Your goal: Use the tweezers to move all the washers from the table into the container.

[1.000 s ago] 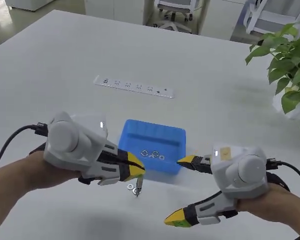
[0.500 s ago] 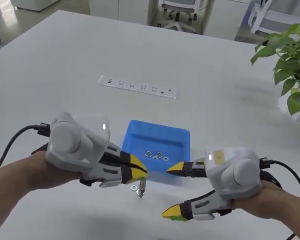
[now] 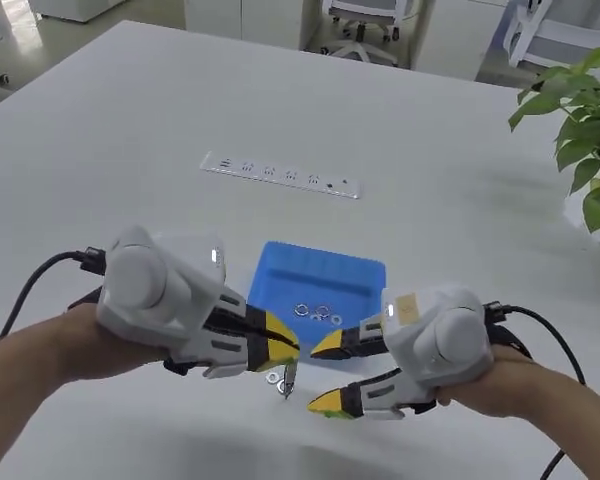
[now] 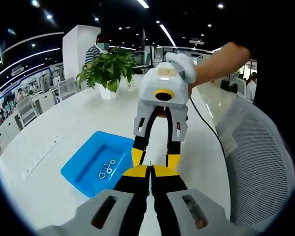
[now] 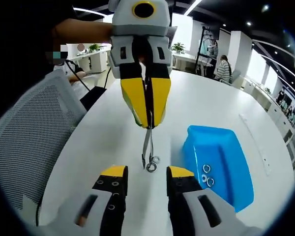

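Observation:
My left gripper is shut on thin metal tweezers whose tips point down at the white table. Two washers lie beside the tips; in the right gripper view the tweezers touch these washers. My right gripper stands open facing the left one, its jaws on either side of the tweezer tips. The blue container sits just behind, holding three washers. In the left gripper view my shut left gripper points at the right gripper's two jaws.
A white power strip lies on the table beyond the container. A potted plant stands at the right edge. Office chairs stand past the far edge. A mesh chair is close behind the person.
The right gripper has moved left, closer to the tweezers and the left gripper. The left gripper and tweezers have stayed by the washers.

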A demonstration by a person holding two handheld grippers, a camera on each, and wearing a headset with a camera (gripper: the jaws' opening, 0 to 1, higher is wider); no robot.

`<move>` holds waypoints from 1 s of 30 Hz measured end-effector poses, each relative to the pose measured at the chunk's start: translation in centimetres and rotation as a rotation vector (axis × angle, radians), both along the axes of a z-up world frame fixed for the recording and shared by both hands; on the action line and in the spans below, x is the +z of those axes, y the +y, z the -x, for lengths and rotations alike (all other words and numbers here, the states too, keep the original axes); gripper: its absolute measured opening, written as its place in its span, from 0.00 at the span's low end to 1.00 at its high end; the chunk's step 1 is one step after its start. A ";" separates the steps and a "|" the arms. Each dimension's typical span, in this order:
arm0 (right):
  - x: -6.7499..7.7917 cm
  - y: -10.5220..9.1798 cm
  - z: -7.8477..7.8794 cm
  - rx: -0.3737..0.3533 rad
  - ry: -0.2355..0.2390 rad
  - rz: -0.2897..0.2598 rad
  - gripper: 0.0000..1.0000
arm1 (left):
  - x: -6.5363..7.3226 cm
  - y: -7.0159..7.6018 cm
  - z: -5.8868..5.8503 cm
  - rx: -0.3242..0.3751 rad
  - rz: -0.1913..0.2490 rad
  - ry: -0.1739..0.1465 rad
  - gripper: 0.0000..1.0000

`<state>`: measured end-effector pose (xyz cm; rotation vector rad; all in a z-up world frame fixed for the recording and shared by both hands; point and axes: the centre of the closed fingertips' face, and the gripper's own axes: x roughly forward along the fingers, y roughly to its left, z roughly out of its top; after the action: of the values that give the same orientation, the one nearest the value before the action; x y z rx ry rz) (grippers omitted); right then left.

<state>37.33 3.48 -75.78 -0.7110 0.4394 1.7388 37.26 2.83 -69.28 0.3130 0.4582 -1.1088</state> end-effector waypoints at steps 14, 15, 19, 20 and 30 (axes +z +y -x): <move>-0.6 1.7 0.5 0.092 -0.012 0.033 0.20 | 0.0 -0.1 0.1 -0.011 -0.003 0.005 0.05; -0.6 1.8 0.5 0.096 -0.012 0.035 0.18 | 0.0 -0.1 0.1 -0.013 -0.004 0.005 0.05; -1.1 1.8 0.7 0.133 -0.030 0.059 0.13 | -0.1 -0.2 0.1 -0.015 -0.003 0.007 0.05; -1.2 1.8 0.8 0.140 -0.034 0.065 0.13 | -0.1 -0.2 0.1 -0.016 -0.003 0.006 0.05; -1.3 1.8 0.9 0.155 -0.055 0.076 0.10 | 0.0 -0.3 0.2 -0.011 -0.001 0.010 0.05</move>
<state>36.41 5.25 -77.09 -0.8641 0.4236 1.8502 37.09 2.52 -69.29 0.3109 0.4664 -1.1213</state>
